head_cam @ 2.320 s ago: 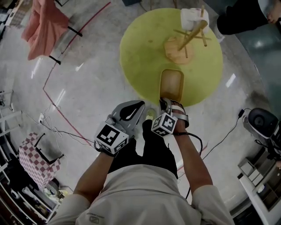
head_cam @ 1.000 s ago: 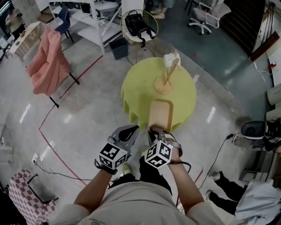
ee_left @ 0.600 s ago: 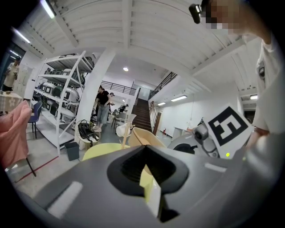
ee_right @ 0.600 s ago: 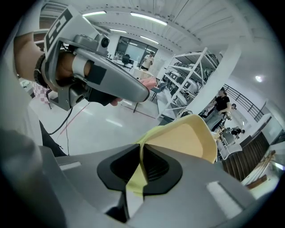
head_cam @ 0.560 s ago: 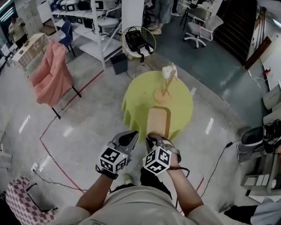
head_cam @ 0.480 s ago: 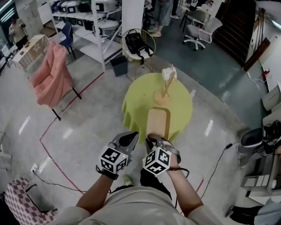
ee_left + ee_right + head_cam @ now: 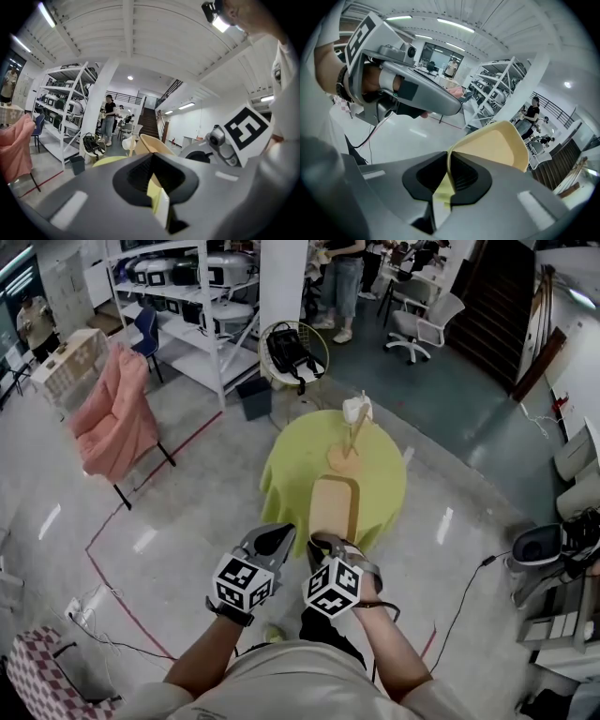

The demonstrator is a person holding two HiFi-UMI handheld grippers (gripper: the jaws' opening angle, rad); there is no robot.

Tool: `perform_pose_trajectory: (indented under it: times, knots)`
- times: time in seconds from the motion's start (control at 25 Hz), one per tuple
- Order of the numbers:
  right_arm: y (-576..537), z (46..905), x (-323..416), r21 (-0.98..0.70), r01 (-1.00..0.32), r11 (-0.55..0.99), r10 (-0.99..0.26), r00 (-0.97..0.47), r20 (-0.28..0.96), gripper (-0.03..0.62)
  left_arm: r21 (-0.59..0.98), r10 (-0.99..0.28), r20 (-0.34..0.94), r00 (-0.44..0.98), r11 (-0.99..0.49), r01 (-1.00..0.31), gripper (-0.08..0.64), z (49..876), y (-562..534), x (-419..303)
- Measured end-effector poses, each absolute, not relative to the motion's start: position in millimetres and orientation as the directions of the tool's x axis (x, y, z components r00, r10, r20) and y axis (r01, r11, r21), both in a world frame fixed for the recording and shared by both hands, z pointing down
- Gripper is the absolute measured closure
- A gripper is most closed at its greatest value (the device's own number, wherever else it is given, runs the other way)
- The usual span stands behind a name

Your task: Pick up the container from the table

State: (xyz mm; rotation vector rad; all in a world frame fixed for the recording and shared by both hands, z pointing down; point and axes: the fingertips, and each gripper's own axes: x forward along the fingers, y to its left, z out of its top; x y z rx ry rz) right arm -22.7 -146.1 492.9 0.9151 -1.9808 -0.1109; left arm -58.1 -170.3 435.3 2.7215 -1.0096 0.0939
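While one container (image 7: 335, 506) hung raised over the single yellow table (image 7: 382, 474), its near rim clamped in the right gripper (image 7: 324, 544), the left gripper (image 7: 276, 540) sat closed, empty, just beside; both forearms reached forward.

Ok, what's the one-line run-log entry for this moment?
stage: lift | right gripper: shut on container rim | left gripper: shut, empty | container: held over green table near edge

No readable text, labels, or numbers
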Motion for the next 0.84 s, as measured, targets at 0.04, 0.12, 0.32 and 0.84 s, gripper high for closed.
perform_pose_trajectory:
  times: [0.04,0.12,0.32,0.84]
  knots:
    - [-144.8,491.6,-22.8,0.418,-0.558,0.717,-0.643,-0.299,0.705,0.558,0.196,-0.635,0.138,0.760,-0.735,-0.649,0.554,434.0,-168.9,-58.2]
    - [-142.6,489.3,-23.4,0.422,-0.560,0.714,-0.648,-0.298,0.701,0.558,0.191,-0.634,0.132,0.762,-0.738,-0.647,0.554,431.5,-166.7,-58.4]
    - [-139.5,486.1,-28.2,0.427,-0.562,0.709,-0.654,-0.298,0.695,0.558,0.185,-0.636,0.121,0.762,-0.740,-0.646,0.554,427.3,-165.0,-62.8]
    - [-137.1,482.4,-26.1,0.424,-0.569,0.705,-0.658,-0.300,0.691,0.558,0.178,-0.635,0.117,0.763,-0.743,-0.646,0.554,422.6,-162.6,-60.6]
